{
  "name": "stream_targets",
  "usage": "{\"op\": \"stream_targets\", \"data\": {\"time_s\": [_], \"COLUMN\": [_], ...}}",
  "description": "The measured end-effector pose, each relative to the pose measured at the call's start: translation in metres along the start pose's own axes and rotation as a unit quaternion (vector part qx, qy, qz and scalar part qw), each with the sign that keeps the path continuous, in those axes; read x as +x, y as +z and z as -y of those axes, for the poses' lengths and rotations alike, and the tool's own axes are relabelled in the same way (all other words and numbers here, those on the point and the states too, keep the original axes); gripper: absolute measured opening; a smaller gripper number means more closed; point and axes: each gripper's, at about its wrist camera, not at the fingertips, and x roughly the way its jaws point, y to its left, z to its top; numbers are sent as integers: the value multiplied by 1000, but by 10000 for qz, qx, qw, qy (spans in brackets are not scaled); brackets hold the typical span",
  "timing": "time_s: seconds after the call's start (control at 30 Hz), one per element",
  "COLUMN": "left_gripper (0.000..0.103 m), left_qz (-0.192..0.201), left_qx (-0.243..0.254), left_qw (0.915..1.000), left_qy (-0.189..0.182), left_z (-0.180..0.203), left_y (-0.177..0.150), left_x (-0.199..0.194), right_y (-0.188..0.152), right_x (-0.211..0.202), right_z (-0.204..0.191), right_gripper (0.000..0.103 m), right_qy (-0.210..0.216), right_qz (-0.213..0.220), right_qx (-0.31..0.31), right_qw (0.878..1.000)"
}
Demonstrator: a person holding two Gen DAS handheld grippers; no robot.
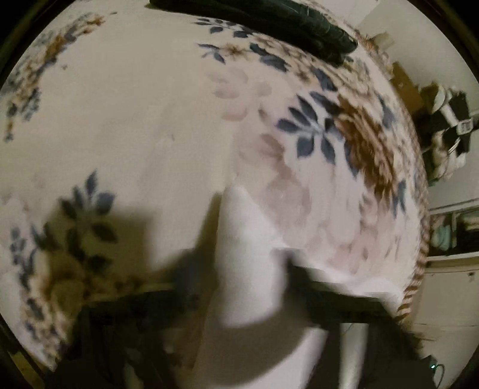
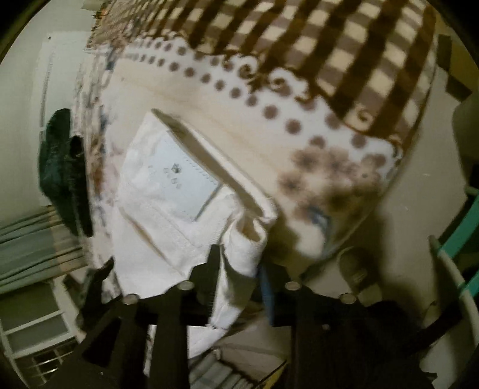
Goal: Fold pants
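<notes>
The white pants (image 2: 167, 191) lie on a cream floral blanket (image 2: 239, 125), waistband and inner label facing up in the right wrist view. My right gripper (image 2: 236, 269) is shut on a bunched fold of the waistband (image 2: 248, 239) at the blanket's near edge. In the left wrist view, my left gripper (image 1: 248, 281) is shut on a white piece of the pants (image 1: 248, 233) that rises between its dark, blurred fingers above the blanket (image 1: 134, 119).
A dark green garment (image 1: 269, 21) lies at the blanket's far edge; it also shows in the right wrist view (image 2: 63, 167). A brown checked blanket (image 2: 329, 45) covers the far part. Shelves and clutter (image 1: 449, 128) stand beside the bed. A teal and white basket rim (image 2: 455, 269) is on the right.
</notes>
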Motion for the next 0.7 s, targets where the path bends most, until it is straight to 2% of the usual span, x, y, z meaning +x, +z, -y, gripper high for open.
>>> {"op": "stream_targets", "data": {"time_s": [0.07, 0.1, 0.2, 0.27, 0.33, 0.4, 0.5, 0.6, 0.7], "left_gripper": [28, 28, 33, 40, 72, 83, 87, 87, 87], "left_qz": [-6, 1, -37, -123, -89, -50, -239, -608, -783], "left_qx": [-84, -123, -185, -312, -445, -508, -427, -472, -470], "left_qw": [10000, 9999, 9995, 9986, 9976, 9963, 9965, 9955, 9937], "left_qy": [-37, -91, -243, -418, -529, -690, -681, -560, -656], "left_z": [-5, -6, -5, -7, -12, -16, -23, -30, -31], "left_y": [3, 3, -2, -12, -24, -39, -66, -90, -106], "left_x": [3, 1, -12, -27, -41, -52, -50, -29, -12], "right_y": [-5, -7, -23, -31, -37, -40, -43, -46, -51], "right_x": [2, 7, 16, 23, 37, 51, 72, 83, 84], "right_z": [-3, -8, -4, -1, 1, 1, -3, -13, -17], "right_gripper": [56, 62, 75, 82, 84, 84, 84, 85, 85], "right_qy": [240, 353, 627, 768, 979, 1055, 1119, 961, 1026], "right_qz": [-67, -127, -400, -534, -707, -775, -807, -619, -560], "right_qx": [-63, -79, -70, -45, -9, -67, -165, -496, -568], "right_qw": [9997, 9993, 9972, 9956, 9927, 9914, 9903, 9922, 9915]}}
